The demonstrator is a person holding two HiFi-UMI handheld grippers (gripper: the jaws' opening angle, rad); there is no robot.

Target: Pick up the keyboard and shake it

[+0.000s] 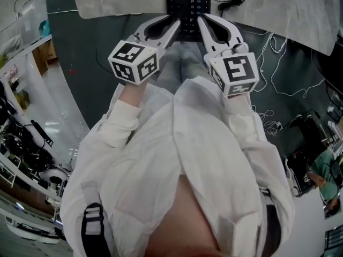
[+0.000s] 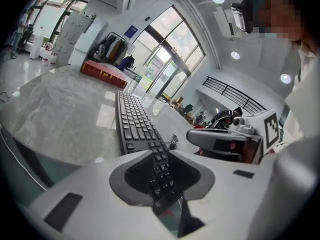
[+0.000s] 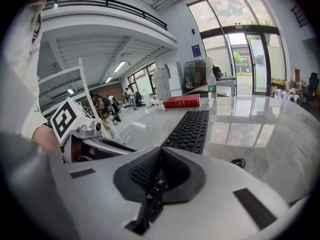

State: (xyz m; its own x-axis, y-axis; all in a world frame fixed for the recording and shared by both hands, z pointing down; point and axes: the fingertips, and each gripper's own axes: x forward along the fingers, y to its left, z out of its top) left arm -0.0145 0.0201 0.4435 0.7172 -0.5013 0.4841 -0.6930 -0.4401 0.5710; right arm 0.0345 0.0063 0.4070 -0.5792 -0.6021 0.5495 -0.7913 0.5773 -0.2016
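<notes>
Head view: keyboard (image 1: 187, 4) lies on the bench (image 1: 284, 9), near end overhanging toward you. Right tool (image 1: 206, 23) clamps that end; left tool (image 1: 172, 25) sits with jaws slightly parted around it, not pinching. Grasp step, I'd say: close left, lift both level, then shake.

From the head we look steeply down past the person (image 1: 182, 159): the left claw (image 1: 172, 27) sits at eleven o'clock, the right claw (image 1: 203, 23) at one, the keyboard (image 1: 187, 1) at twelve. Each claw camera rides close behind its own jaws, looking low along that keyboard over the counter (image 2: 55, 114). The left view catches the right claw at three o'clock; the right view, the left claw at nine.
</notes>
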